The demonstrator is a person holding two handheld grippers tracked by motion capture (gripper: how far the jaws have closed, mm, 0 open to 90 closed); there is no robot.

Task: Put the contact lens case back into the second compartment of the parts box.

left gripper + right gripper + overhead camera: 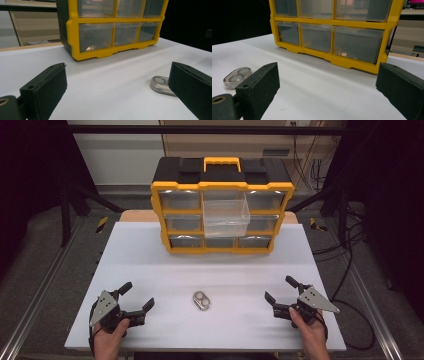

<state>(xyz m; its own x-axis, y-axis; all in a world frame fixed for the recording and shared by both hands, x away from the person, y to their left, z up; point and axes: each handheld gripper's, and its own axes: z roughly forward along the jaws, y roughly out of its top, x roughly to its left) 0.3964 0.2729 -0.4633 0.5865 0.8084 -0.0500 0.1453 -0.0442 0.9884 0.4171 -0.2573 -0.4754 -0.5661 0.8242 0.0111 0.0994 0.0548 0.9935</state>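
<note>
I am sitting at a white bench (150, 250) with a yellow and black drawer cabinet (222, 185) standing at its far side, its clear drawers in three rows. The middle drawer (226, 215) of the cabinet is jutting out toward me, pulled open and looking empty, while the other drawers are sitting flush. My left claw (136, 296) is hovering low over the near left part of the bench, its jaws spread wide and gripping nothing. My right claw (280, 289) is hovering at the near right in the same way, jaws wide apart and empty. Between the two claws, well apart from the cabinet, a small clear oval case (201, 300) with two round shapes inside is lying flat on the bench, untouched. In the left gripper view it is peeking out just beside my far jaw; in the right gripper view it is lying off to the side of my near jaw. As I am judging it, the work is only beginning: the drawer is standing ready, but the case is not yet picked up, and lifting it, dropping it into the open drawer and pushing the drawer shut are all remaining.
</note>
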